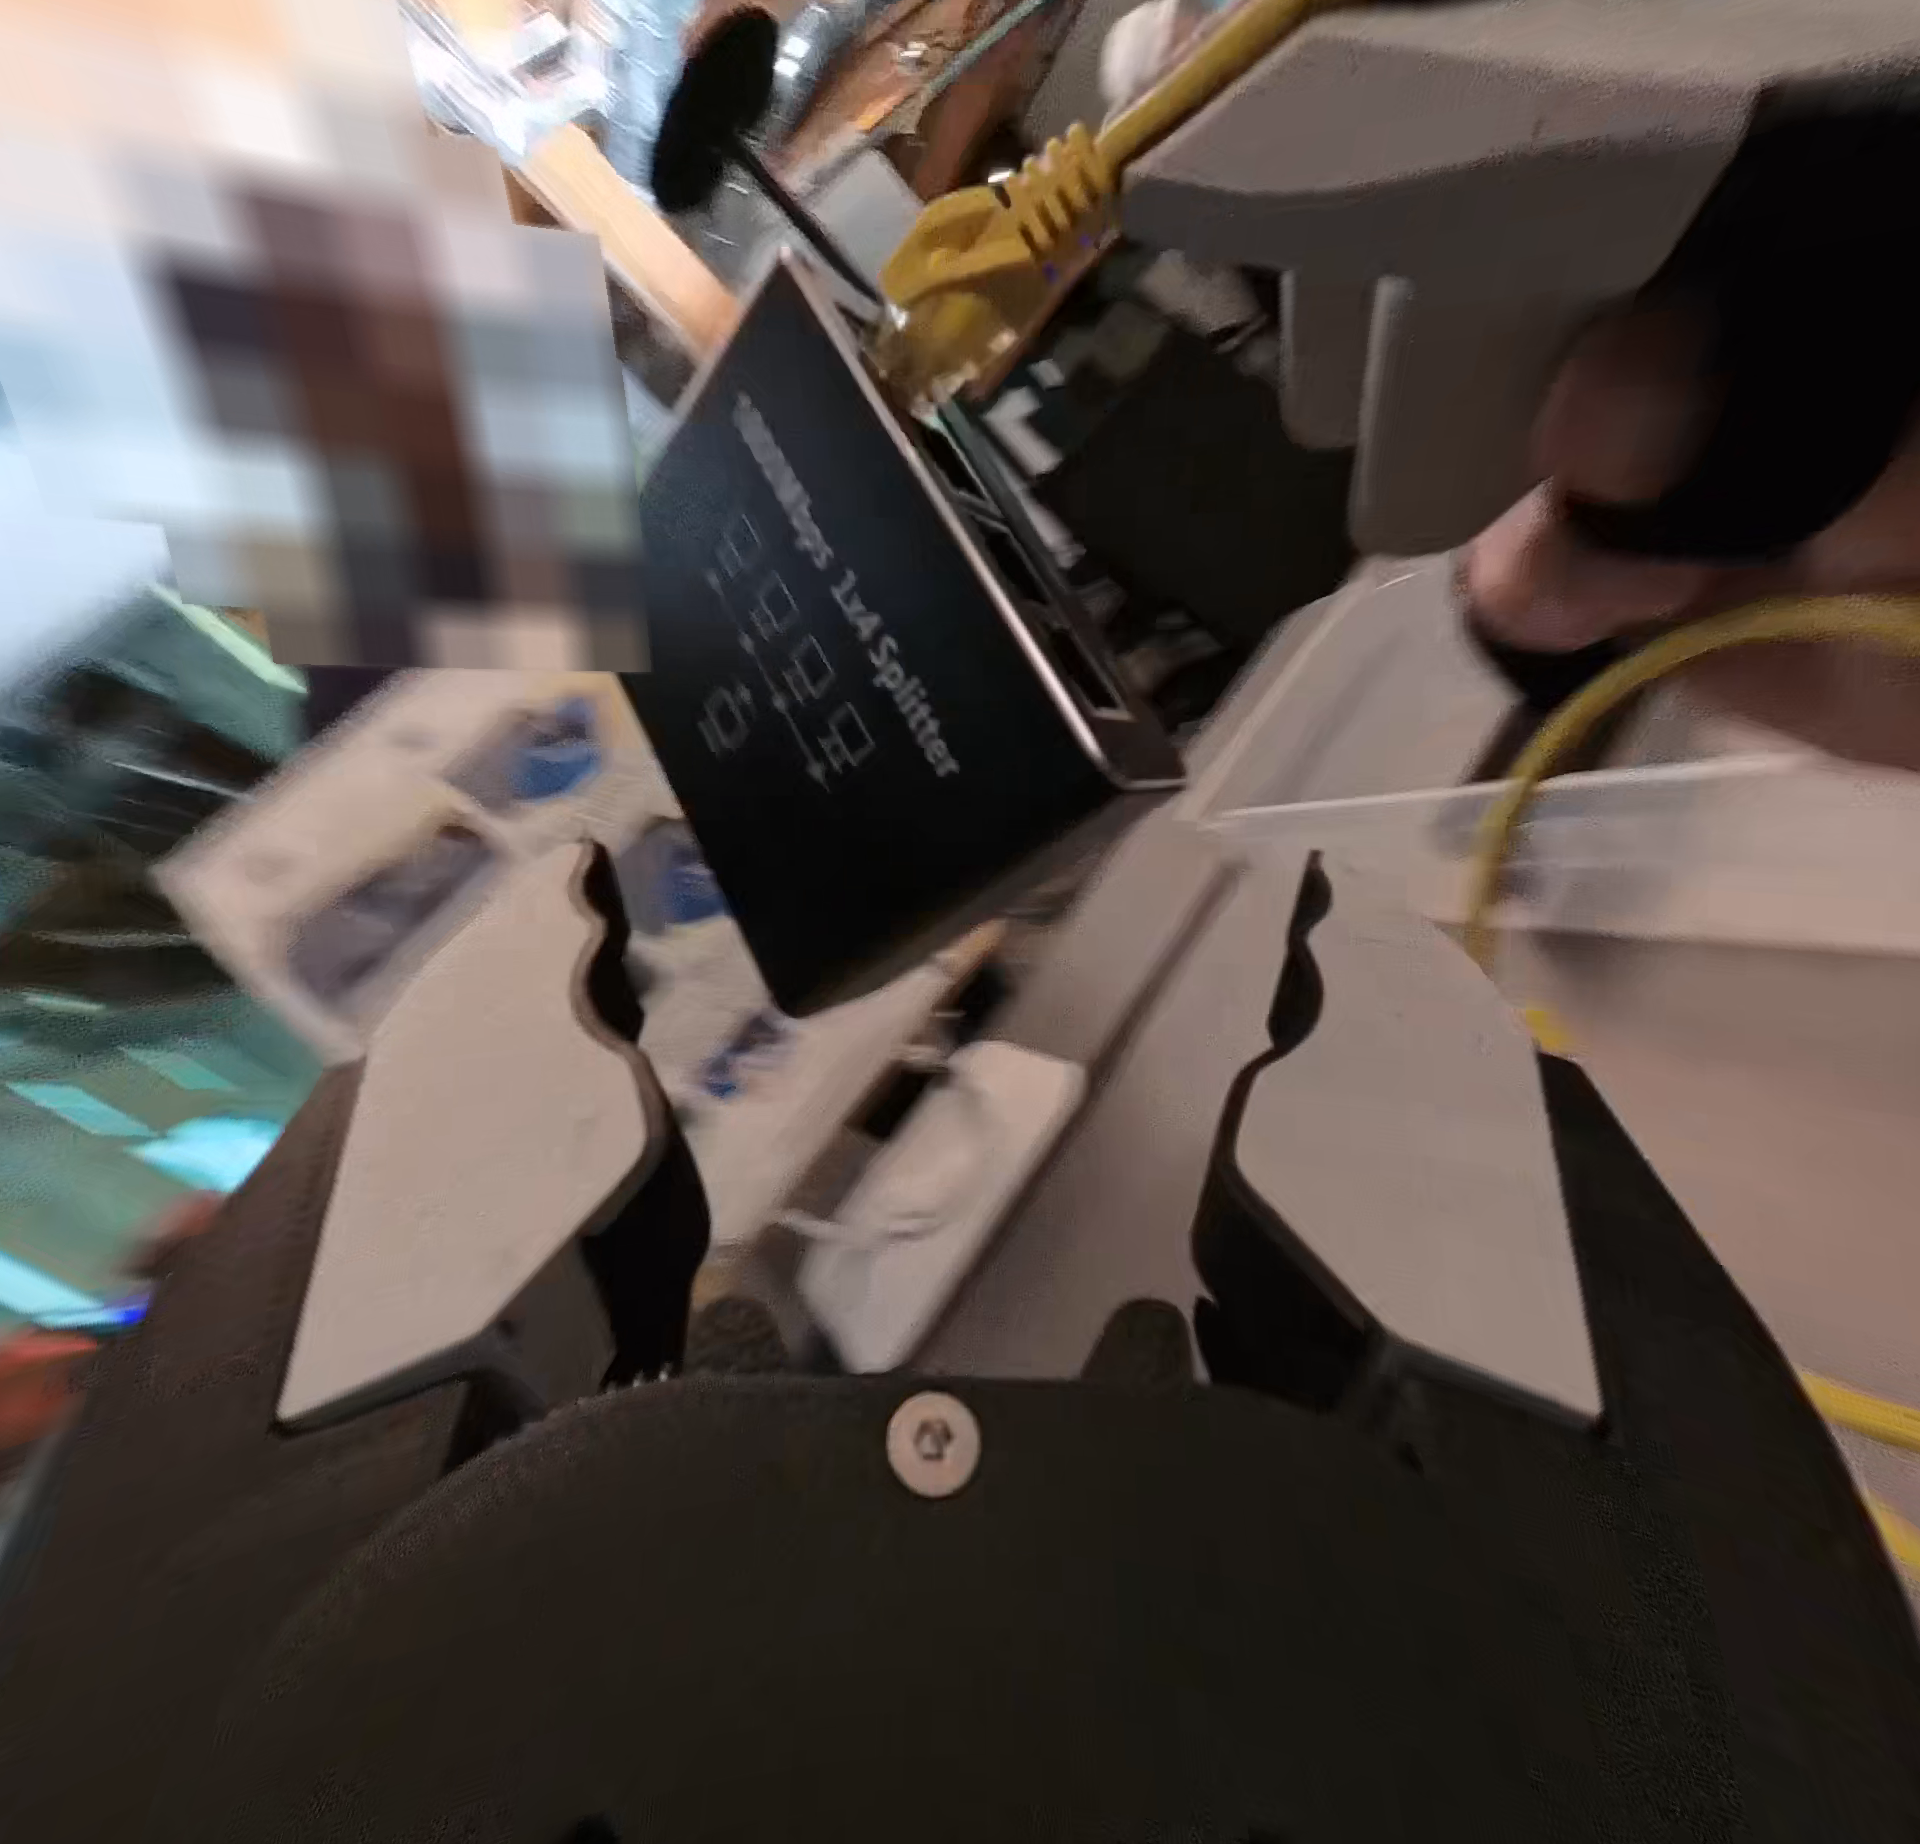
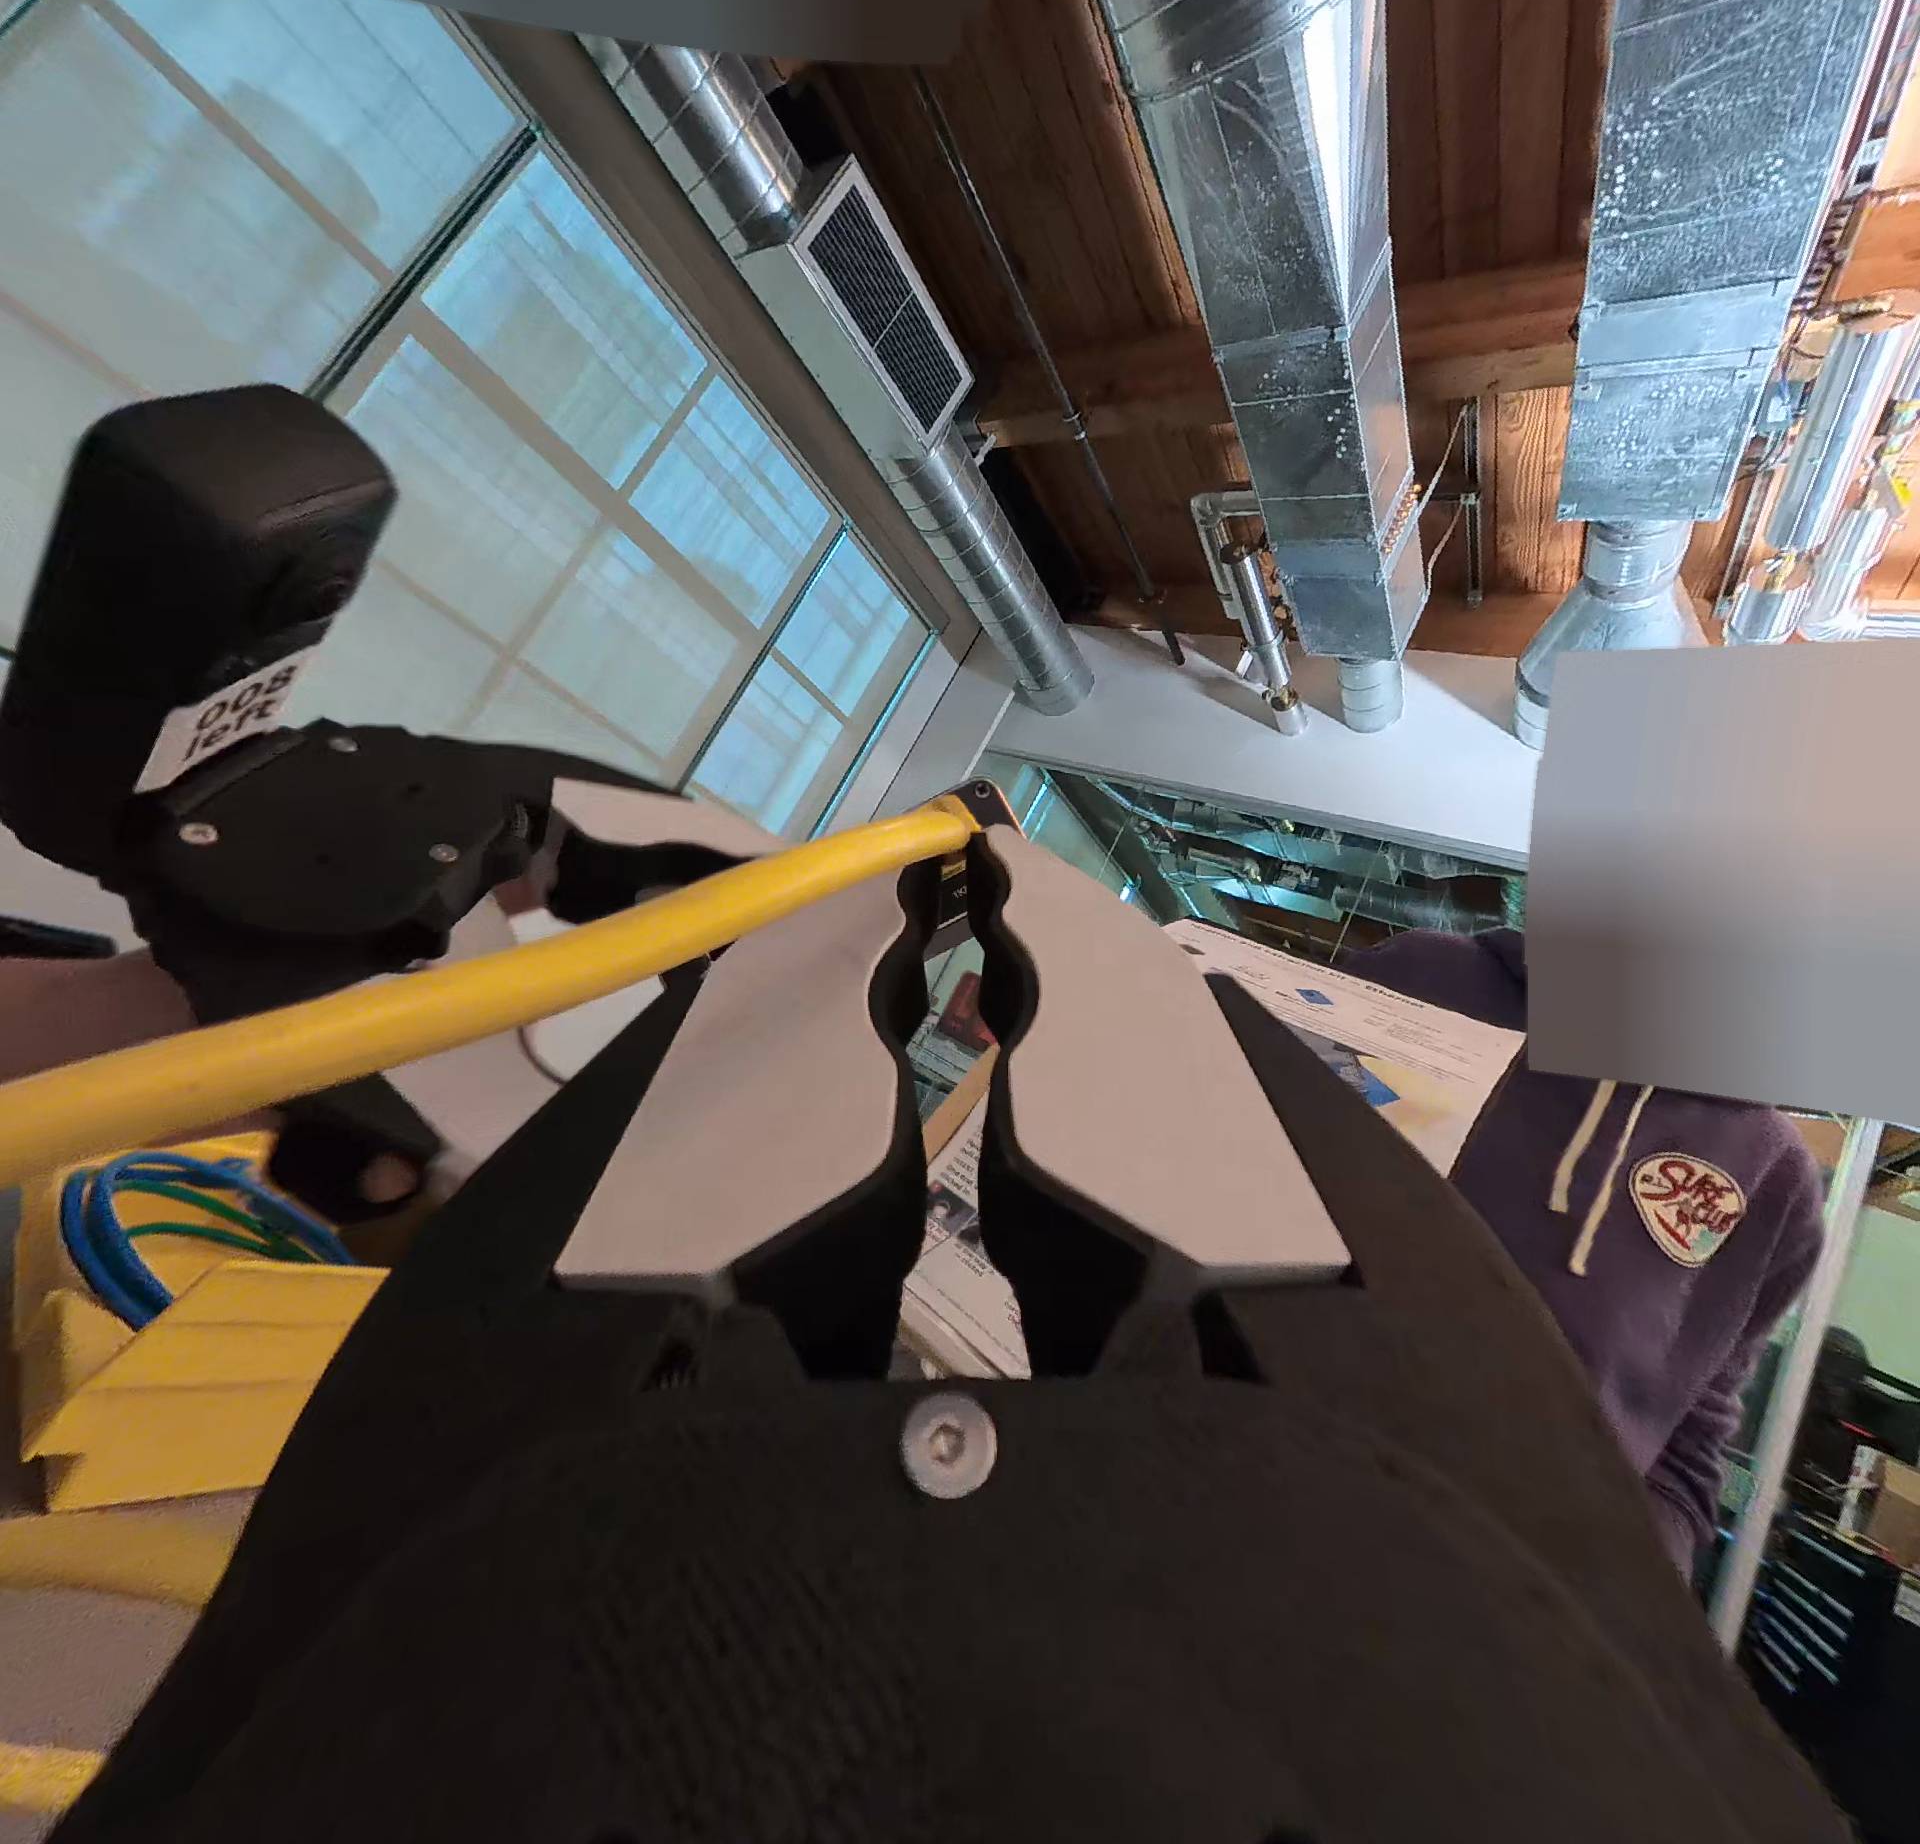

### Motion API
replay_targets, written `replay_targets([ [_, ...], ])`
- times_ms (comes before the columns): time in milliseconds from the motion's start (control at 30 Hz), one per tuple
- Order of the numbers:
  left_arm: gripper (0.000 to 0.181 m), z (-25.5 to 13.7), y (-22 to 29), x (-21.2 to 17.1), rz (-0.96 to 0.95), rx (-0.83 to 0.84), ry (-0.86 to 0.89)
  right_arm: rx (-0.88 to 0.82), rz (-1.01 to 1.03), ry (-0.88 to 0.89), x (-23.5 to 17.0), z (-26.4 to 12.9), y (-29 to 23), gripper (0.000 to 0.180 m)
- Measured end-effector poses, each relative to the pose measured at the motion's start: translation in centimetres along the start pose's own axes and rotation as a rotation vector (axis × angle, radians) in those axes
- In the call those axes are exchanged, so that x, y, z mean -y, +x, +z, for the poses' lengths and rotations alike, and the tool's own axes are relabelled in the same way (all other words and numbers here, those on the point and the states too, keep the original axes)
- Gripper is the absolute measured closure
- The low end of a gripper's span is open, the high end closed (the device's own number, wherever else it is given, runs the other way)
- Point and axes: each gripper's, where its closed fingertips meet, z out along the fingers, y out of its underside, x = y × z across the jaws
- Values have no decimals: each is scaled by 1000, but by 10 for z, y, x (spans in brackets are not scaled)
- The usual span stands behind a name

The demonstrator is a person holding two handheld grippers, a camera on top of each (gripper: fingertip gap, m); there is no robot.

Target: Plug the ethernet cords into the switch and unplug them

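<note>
The left gripper (image 1: 956,921) has its jaws spread wide with nothing between them. Just ahead of its fingertips the black switch (image 1: 831,672) is lifted off the table and tilted, its row of ports facing right. A yellow plug (image 1: 977,277) sits in the farthest port at the switch's upper end, and its yellow cord (image 1: 1247,38) runs up and away past the right gripper's pale fingers (image 1: 1351,101), which close in on the switch from the right. The other ports along that edge look unfilled. Below the switch lie printed sheets (image 1: 416,859) and a white power strip (image 1: 935,1181) on the grey table (image 1: 1091,1067), all smeared by motion blur. A second loop of yellow cord (image 1: 1558,714) curves at the right edge.

In the right wrist view the left gripper's black body (image 2: 291,849) sits at the left, above a yellow box (image 2: 177,1358) with blue cord (image 2: 104,1233) coiled in it. The right gripper (image 2: 971,869) has its jaws drawn narrow, pinching a corner of the switch (image 2: 982,802) at the fingertips, where the yellow cord (image 2: 520,973) meets it. A person in a dark hooded top (image 2: 1662,1254) stands at the right.
</note>
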Motion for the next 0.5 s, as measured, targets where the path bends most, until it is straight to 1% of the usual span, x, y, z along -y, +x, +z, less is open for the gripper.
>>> replay_targets([
  [67,52,-3,15,0,-250,-118,39,7,-20,-14,-3,1,-3,175],
  [133,53,-5,20,10,-491,-209,115,10,-41,-26,-7,2,-6,175],
  [200,58,-1,14,13,-678,-232,155,18,-46,-38,-11,3,-9,175],
  [267,77,4,8,11,-796,-246,179,12,-46,-43,-13,3,-11,175],
  [300,87,5,4,11,-824,-240,214,8,-40,-47,-15,3,-10,175],
  [333,91,5,0,11,-829,-224,247,0,-29,-47,-16,3,-9,175],
  [400,91,9,-5,7,-780,-173,259,-12,6,-67,-25,2,-5,175],
  [500,91,18,-10,-6,-620,-118,171,-25,56,-106,-42,0,2,175],
])
